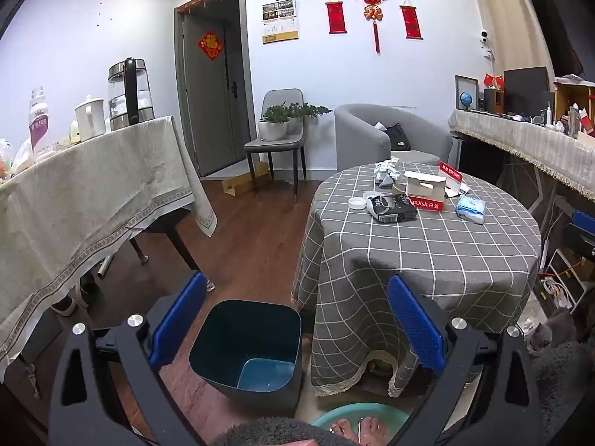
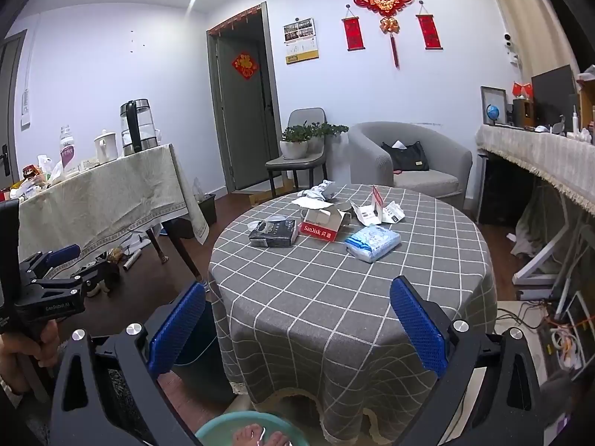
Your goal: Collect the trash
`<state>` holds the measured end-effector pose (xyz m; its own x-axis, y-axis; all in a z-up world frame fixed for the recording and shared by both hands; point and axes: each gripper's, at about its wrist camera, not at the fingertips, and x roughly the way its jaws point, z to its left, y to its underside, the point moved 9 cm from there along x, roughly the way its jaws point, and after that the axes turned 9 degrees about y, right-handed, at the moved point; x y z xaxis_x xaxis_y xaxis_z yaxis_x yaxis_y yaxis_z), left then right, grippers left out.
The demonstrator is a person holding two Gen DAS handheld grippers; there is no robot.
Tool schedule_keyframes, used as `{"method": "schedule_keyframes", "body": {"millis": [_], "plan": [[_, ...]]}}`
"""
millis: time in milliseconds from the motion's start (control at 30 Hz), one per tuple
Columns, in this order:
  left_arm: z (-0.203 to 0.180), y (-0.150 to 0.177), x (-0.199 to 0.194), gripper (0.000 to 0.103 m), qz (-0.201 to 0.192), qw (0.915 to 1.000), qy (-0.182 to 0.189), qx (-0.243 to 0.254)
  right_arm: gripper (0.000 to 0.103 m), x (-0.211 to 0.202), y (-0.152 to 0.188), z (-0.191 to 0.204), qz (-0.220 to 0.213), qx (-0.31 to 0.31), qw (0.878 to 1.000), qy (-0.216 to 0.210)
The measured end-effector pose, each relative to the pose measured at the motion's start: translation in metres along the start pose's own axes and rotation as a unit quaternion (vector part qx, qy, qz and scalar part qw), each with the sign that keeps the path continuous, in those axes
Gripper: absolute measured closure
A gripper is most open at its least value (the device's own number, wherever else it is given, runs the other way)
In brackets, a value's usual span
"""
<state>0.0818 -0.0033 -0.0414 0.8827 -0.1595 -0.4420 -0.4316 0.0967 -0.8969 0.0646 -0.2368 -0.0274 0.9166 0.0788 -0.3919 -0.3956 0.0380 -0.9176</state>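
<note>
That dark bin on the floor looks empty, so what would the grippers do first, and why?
Probably reach the open right gripper toward the black packet nearest the table's front. Both grippers are empty, the bin holds nothing, and the trash lies on the checked tablecloth.

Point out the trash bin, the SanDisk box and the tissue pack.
trash bin (image 1: pixel 238 338): left wrist view, inner wall.
SanDisk box (image 2: pixel 319 231): right wrist view, red front face.
tissue pack (image 2: pixel 373 242): right wrist view, top of wrapper.

The green basin (image 1: pixel 390 414) below the round table (image 1: pixel 427 245) is cut off by the bottom edge in both views. The bin (image 2: pixel 197 349) beside that table is largely hidden behind a blue finger pad (image 2: pixel 174 330) in the right wrist view.
</note>
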Motion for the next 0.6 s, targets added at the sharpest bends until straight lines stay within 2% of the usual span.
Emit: {"method": "schedule_keyframes", "body": {"millis": [600], "plan": [[0.0065, 0.0009, 0.0016, 0.003, 0.002, 1.0000, 0.004, -0.005, 0.003, 0.0008, 0.0005, -0.0008, 0.001, 0.001, 1.000, 0.000]]}}
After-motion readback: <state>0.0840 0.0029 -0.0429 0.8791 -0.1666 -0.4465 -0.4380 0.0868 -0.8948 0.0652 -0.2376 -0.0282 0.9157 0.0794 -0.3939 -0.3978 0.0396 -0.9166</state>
